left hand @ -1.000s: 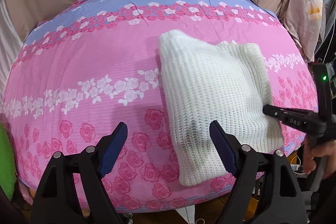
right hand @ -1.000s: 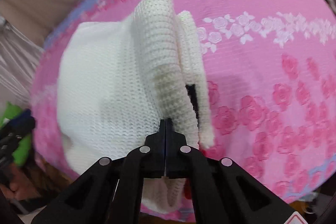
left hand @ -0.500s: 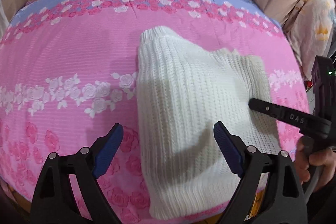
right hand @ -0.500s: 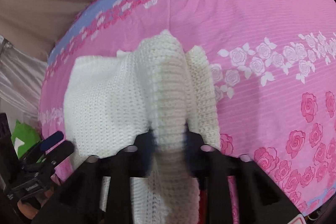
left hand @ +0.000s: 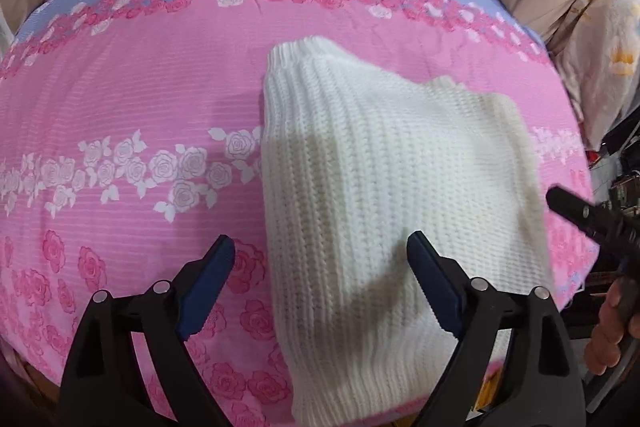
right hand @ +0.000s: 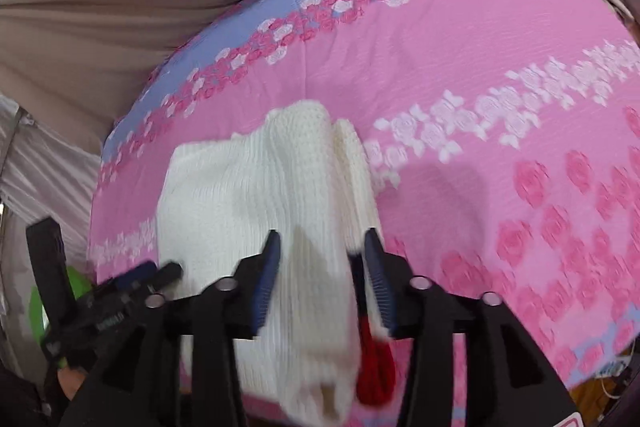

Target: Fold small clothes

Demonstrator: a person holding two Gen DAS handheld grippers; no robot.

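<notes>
A folded white knit garment (left hand: 384,195) lies on a pink rose-print bedsheet (left hand: 120,115), near the bed's front edge. The left gripper (left hand: 320,283) hovers over it with jaws wide apart, holding nothing. The right gripper (right hand: 320,279) is also spread, straddling a raised fold. That loose fold could slump open, or the garment slide off the edge. A red piece (right hand: 374,367) shows underneath. No writing is legible.

We log: knit garment (left hand: 384,195) folded, on bedspread (left hand: 132,115) near its front edge | left gripper (left hand: 320,287) over garment's left edge | right gripper (right hand: 320,279) above garment's right side.
</notes>
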